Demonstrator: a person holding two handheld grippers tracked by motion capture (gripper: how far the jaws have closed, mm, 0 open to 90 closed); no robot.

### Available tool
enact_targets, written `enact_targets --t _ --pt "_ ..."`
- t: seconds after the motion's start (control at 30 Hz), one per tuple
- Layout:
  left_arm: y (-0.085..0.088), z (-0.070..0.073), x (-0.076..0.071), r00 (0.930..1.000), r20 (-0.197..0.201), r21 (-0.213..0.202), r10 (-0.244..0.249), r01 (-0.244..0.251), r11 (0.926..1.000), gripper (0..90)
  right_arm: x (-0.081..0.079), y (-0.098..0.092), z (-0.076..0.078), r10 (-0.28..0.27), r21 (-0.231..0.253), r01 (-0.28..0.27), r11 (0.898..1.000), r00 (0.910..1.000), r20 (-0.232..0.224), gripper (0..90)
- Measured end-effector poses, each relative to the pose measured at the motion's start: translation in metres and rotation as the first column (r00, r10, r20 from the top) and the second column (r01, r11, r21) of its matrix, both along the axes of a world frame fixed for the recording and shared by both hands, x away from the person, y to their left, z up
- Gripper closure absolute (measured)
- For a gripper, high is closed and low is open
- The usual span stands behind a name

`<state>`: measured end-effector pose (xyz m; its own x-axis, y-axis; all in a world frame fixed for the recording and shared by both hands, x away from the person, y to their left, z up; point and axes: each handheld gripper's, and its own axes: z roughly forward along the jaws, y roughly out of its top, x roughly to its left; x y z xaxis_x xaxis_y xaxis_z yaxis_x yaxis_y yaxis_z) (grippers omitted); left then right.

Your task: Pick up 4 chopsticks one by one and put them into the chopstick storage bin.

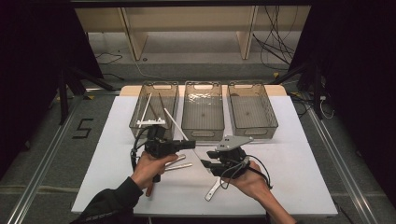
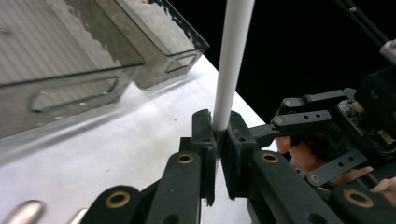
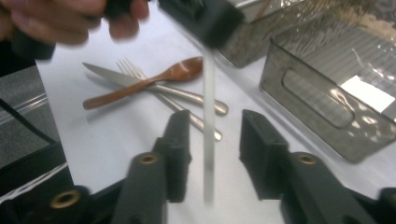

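White table: I've got my left gripper point(image 2: 217, 140) clamped on white chopstick point(image 2: 232, 60), right gripper point(image 3: 212, 154) jaws apart w/ stick between, not gripping.

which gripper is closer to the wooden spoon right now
Left. The left gripper, shut on the white stick, is beside the wooden spoon; the right gripper is farther off, jaws open.

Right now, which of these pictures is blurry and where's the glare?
Right gripper view: the white stick and the hand above are motion-smeared; a bright glare patch sits in the clear bin. Left gripper view: the stick is sharp, the background black. High view: evenly lit, dark surroundings.
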<state>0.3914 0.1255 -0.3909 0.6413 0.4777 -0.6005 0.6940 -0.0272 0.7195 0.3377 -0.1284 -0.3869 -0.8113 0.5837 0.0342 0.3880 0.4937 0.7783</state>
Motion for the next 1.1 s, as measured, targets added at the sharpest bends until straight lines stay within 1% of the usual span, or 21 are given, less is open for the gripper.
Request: enact_targets --t 0.07,0.2,0.3,0.4,0.47,0.67,0.83,0.93,1.1 --pt "0.006 0.003 0.003 0.9999 0.003 0.002 0.012 -0.012 0.9999 84.0 0.001 -0.004 -0.001 0.002 -0.018 -0.002 1.000 0.9998 -0.022 55.0" --pt "0.020 0.010 0.010 0.9986 0.029 0.022 0.044 -0.045 0.9987 83.9 0.003 -0.012 -0.004 -0.017 -0.028 0.015 0.999 0.9984 -0.054 47.0" --pt "0.032 0.015 0.016 0.9967 0.036 0.024 0.073 -0.074 0.9970 83.9 0.004 -0.016 -0.005 -0.036 -0.035 0.033 0.999 0.9964 -0.077 41.5" --pt "0.042 0.019 0.021 0.9948 0.043 0.033 0.092 -0.093 0.9951 83.9 0.005 -0.020 -0.007 -0.050 -0.038 0.047 0.998 0.9945 -0.092 39.4" --pt "0.047 0.020 0.024 0.9937 0.041 0.031 0.104 -0.106 0.9939 83.9 0.005 -0.022 -0.008 -0.054 -0.042 0.050 0.998 0.9935 -0.100 38.7" --pt "0.063 0.026 0.037 0.9887 0.037 0.030 0.145 -0.146 0.9888 83.9 0.002 -0.030 -0.008 -0.070 -0.040 0.066 0.997 0.9924 -0.101 37.3" --pt "0.072 0.038 0.047 0.9843 0.054 0.041 0.168 -0.170 0.9845 83.9 0.000 -0.037 -0.008 -0.090 -0.036 0.087 0.996 0.9909 -0.099 35.1" --pt "0.078 0.048 0.055 0.9802 0.065 0.052 0.187 -0.191 0.9803 83.9 -0.002 -0.041 -0.008 -0.100 -0.027 0.098 0.995 0.9901 -0.098 33.6" --pt "0.087 0.057 0.068 0.9723 0.074 0.069 0.222 -0.227 0.9714 83.9 -0.004 -0.044 -0.007 -0.104 -0.014 0.103 0.995 0.9901 -0.094 32.2"
